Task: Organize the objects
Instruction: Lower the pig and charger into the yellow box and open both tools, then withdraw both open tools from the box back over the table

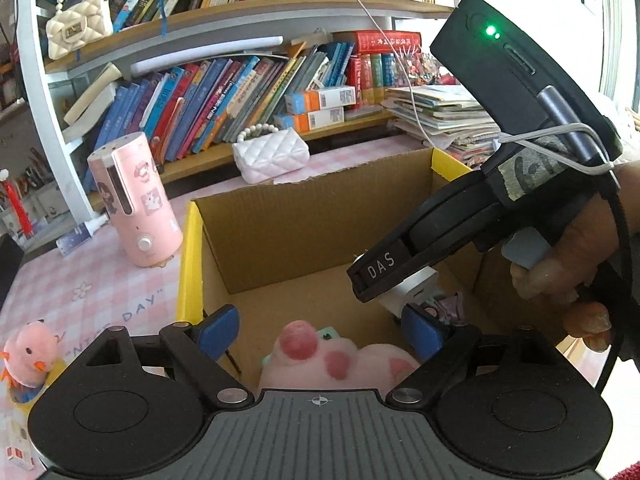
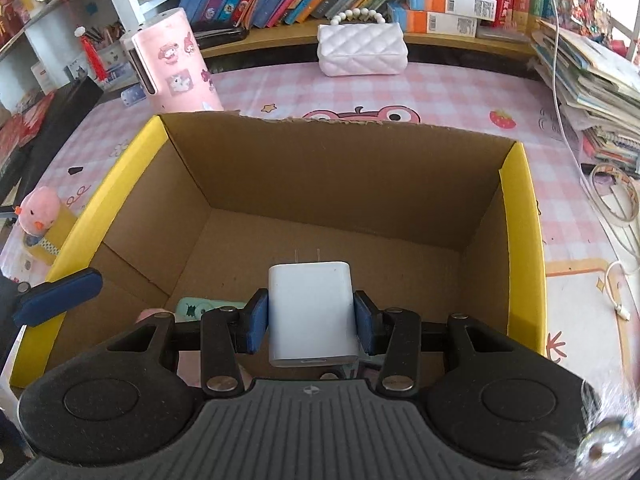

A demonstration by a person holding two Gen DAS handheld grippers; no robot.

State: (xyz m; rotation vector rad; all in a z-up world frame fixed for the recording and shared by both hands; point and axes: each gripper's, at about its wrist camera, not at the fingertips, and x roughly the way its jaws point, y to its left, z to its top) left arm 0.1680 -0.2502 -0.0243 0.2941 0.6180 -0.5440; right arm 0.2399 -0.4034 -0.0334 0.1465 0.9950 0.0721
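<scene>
So the right gripper [image 2: 311, 322] is clamped on a white charger [image 2: 310, 312], blue pads [image 2: 258, 322] pressed against both of its sides, prongs pointing away from the claw. It hangs over the open cardboard box [image 2: 520, 216], with the box floor straight below and ahead of the fingers. Just left of that claw, down on the box floor, there's a mint-green thing [image 2: 192, 307], mostly hidden.

The left gripper [image 1: 320, 332] has its fingers spread wide with nothing between them. Right under and in front of it sits a pink plush toy [image 1: 340, 360] inside the box [image 1: 188, 264]. From this side the right gripper [image 1: 384, 280] shows up ahead and to the right, over the box.

Further off to the left of the left claw: a pink cylinder gadget [image 1: 136, 200] and a little pink chick plush [image 1: 30, 354] on the checked tablecloth [image 1: 100, 292]. A white quilted purse [image 1: 270, 154] sits beyond the box.
</scene>
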